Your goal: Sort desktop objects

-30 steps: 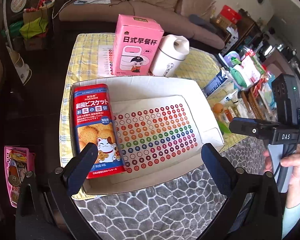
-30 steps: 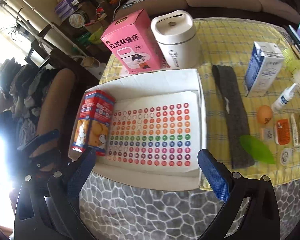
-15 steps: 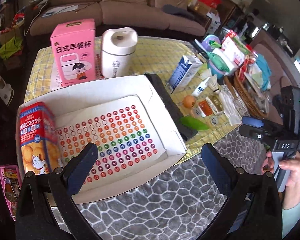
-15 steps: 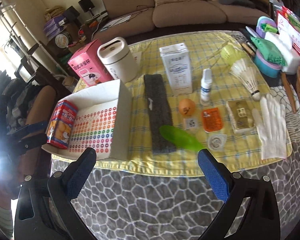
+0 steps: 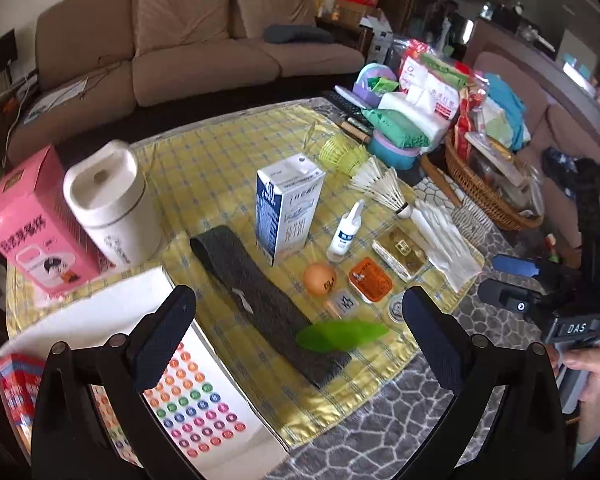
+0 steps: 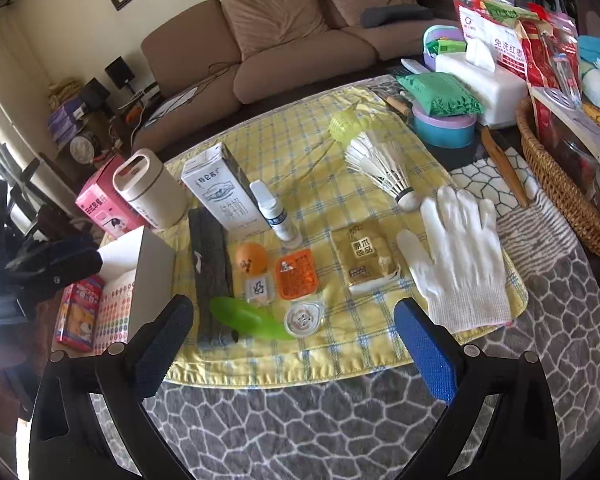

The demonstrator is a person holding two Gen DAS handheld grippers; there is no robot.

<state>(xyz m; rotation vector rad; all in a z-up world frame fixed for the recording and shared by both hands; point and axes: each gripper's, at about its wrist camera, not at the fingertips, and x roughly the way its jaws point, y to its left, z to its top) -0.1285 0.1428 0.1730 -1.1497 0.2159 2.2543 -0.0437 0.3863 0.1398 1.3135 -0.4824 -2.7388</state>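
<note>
On the yellow checked cloth lie a grey band, a green leaf-shaped piece, an orange ball, a milk carton, a small white bottle, an orange packet, a brown packet, a shuttlecock and a white glove. A white box with a dotted sheet holds a red biscuit box. My left gripper is open and empty above the band's near end. My right gripper is open and empty at the cloth's front edge.
A pink carton and a white canister stand behind the box. A wicker basket full of packets, a tissue box and a blue tub crowd the right side. A sofa stands behind the table.
Both grippers have swung to the right, from over the white box to over the small items on the cloth. Both stay open and empty.
</note>
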